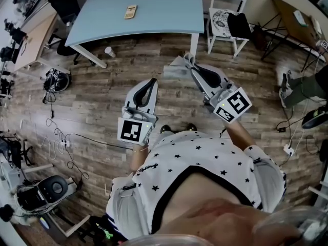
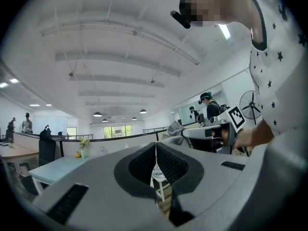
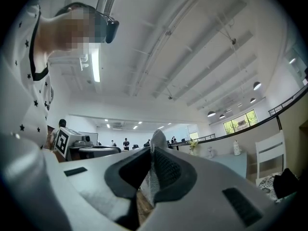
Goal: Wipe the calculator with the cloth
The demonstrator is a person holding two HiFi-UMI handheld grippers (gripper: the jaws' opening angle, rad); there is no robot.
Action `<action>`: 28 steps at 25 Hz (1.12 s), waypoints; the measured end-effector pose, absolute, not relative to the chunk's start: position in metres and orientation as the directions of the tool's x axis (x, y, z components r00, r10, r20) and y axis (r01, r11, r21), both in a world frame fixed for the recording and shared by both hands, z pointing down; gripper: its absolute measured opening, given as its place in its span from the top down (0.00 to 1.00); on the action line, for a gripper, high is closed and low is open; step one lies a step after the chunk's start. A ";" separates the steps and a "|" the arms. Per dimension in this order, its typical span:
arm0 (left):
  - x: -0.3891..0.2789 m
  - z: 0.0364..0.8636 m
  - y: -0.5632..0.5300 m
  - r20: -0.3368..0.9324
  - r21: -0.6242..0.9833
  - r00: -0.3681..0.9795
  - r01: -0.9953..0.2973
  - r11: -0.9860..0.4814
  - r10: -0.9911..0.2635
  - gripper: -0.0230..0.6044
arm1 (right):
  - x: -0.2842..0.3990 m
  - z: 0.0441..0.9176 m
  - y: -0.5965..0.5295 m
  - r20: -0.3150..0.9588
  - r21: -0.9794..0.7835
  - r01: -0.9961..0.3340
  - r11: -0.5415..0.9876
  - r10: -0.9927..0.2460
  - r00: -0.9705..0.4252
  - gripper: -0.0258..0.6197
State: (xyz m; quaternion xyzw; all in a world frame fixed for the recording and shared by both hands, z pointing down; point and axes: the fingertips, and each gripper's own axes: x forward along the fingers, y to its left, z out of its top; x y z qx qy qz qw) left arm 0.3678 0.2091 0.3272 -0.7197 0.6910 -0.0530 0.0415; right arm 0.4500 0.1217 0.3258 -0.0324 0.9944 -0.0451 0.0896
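The calculator (image 1: 131,11) lies flat on the light blue table (image 1: 164,9), far ahead of both grippers. My right gripper (image 1: 190,61) is held at waist height over the wooden floor and is shut on a grey cloth (image 1: 176,68), which bunches at its tips. In the right gripper view the cloth (image 3: 153,174) is pinched between the jaws and sticks up past them. My left gripper (image 1: 152,82) is beside it, lower and to the left, shut with nothing in it. The left gripper view shows its pads (image 2: 166,165) pressed together and the right gripper holding the cloth (image 2: 175,129) beyond.
A white chair (image 1: 225,14) with a black bag stands right of the table. A paper cup (image 1: 109,51) sits on the floor by a table leg. Cables (image 1: 61,137) and equipment lie at the left. Another person's legs (image 1: 302,88) show at the right.
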 end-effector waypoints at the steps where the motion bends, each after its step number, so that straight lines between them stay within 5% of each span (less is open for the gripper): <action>1: 0.372 0.328 0.209 0.018 -0.127 0.039 -0.991 -0.041 -0.999 0.91 | 0.453 0.327 0.121 -0.179 -0.099 -0.054 0.994 -0.071 -0.981 0.93; 16: 0.376 0.344 0.206 0.028 -0.100 0.024 -0.995 -0.027 -0.999 0.91 | 0.456 0.337 0.122 -0.173 -0.129 -0.019 0.991 -0.042 -0.984 0.93; 28: 0.299 0.346 0.174 0.019 -0.107 0.053 -0.993 -0.055 -0.998 0.91 | 0.386 0.339 0.095 -0.168 -0.132 -0.052 0.990 -0.075 -0.983 0.93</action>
